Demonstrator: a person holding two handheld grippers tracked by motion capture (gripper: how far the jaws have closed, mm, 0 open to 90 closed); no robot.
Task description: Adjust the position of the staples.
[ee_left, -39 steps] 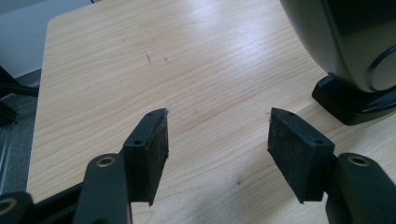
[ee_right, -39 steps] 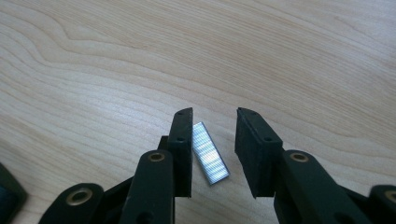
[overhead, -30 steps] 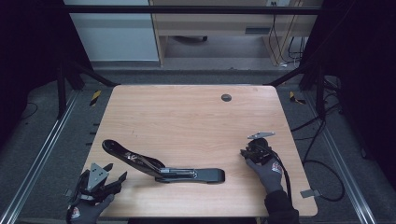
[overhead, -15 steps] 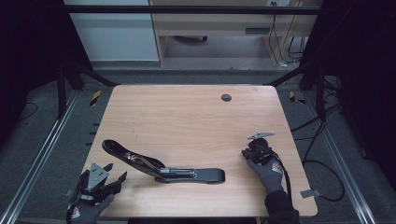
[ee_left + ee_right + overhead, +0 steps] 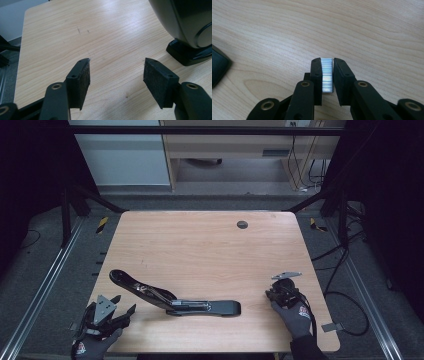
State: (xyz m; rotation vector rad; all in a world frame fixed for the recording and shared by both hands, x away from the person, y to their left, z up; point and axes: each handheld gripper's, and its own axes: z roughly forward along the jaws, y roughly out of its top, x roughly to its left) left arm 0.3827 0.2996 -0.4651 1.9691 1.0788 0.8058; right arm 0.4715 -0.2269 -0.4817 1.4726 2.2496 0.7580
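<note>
Nothing much has shifted vs. a sec ago: both hands sit where they were. Right gripper [image 5: 327,75] is clenched on a strip of staples [image 5: 327,75], near the surface's [image 5: 200,245] right edge. Staples look light, stiff but brittle, prob. snap if squeezed hard; flat sides are best. Left gripper [image 5: 117,80] is released, holding nothing. Stapler [image 5: 175,297] lies hinged open mid-front; whether its channel holds staples can't be told.

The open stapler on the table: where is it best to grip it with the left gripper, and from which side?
Probably the raised top arm of the stapler, taken from its left end: it slopes up clear of the table, toward the open left gripper, leaving the jaws room around it.
</note>
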